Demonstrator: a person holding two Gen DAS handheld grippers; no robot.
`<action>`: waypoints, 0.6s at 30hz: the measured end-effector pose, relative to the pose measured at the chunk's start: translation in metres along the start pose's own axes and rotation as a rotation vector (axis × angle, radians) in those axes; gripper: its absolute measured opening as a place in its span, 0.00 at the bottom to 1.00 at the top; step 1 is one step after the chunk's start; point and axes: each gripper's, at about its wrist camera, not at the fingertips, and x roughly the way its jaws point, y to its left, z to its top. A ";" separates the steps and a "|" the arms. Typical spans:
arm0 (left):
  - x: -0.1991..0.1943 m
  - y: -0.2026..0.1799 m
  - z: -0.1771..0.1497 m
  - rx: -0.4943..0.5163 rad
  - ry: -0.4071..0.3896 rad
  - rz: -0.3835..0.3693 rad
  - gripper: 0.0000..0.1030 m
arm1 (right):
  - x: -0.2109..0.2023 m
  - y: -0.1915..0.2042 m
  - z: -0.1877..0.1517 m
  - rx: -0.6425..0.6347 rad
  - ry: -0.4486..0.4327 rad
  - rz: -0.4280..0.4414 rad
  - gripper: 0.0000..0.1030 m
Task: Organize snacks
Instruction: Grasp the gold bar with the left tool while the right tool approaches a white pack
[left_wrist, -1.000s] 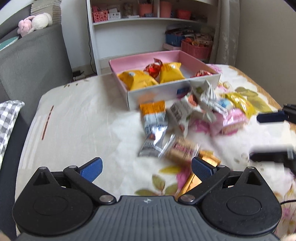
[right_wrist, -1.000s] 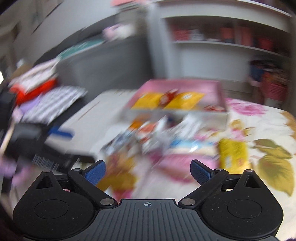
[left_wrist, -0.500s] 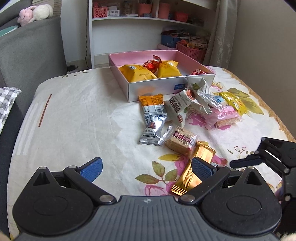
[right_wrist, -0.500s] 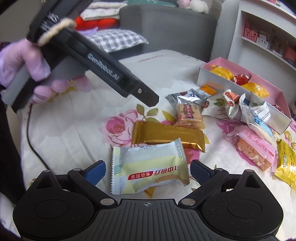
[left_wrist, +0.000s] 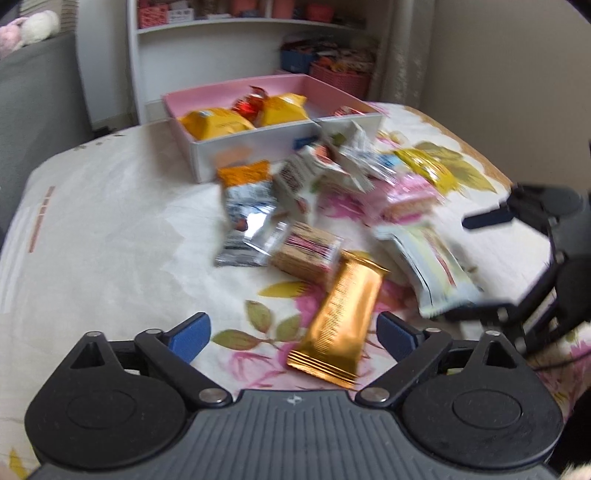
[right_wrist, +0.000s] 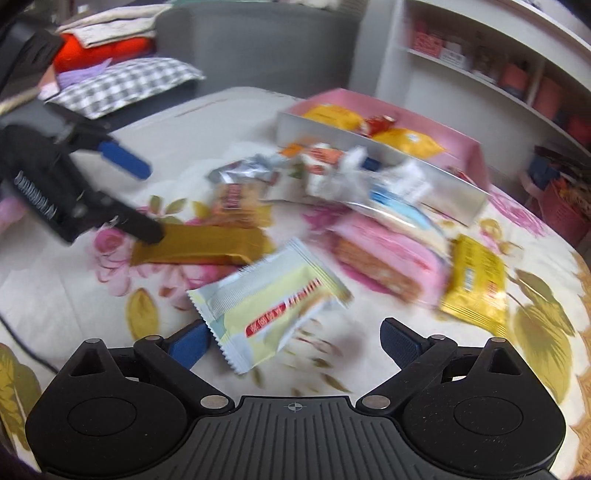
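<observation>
A gold-wrapped bar lies on the flowered cloth between the fingers of my left gripper, nearer the right finger. Its jaws are closing and the pads stand clear of the bar. A pale green packet lies between the wide-open fingers of my right gripper, with its corner by the left finger. From the right wrist, the left gripper hovers over the gold bar. A pink box at the back holds yellow packets and a red one.
Several loose snacks lie heaped in front of the box: a silver and orange packet, a brown biscuit pack, a pink wafer pack, a yellow packet. A grey sofa and white shelves stand behind the table.
Both grippers have sunk toward the table. The left one has slid over the gold bar and its fingers have narrowed a little. The right one has rolled, so the pale packet now looks tilted.
</observation>
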 end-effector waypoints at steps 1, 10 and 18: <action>0.001 -0.003 -0.001 0.011 0.006 -0.013 0.85 | -0.002 -0.002 -0.001 -0.008 0.001 -0.007 0.97; 0.010 -0.020 0.001 0.148 -0.008 -0.079 0.47 | -0.004 0.011 0.001 -0.031 0.010 0.058 0.97; 0.012 -0.028 0.003 0.169 0.022 -0.038 0.28 | -0.001 0.013 0.006 0.053 -0.005 0.092 0.97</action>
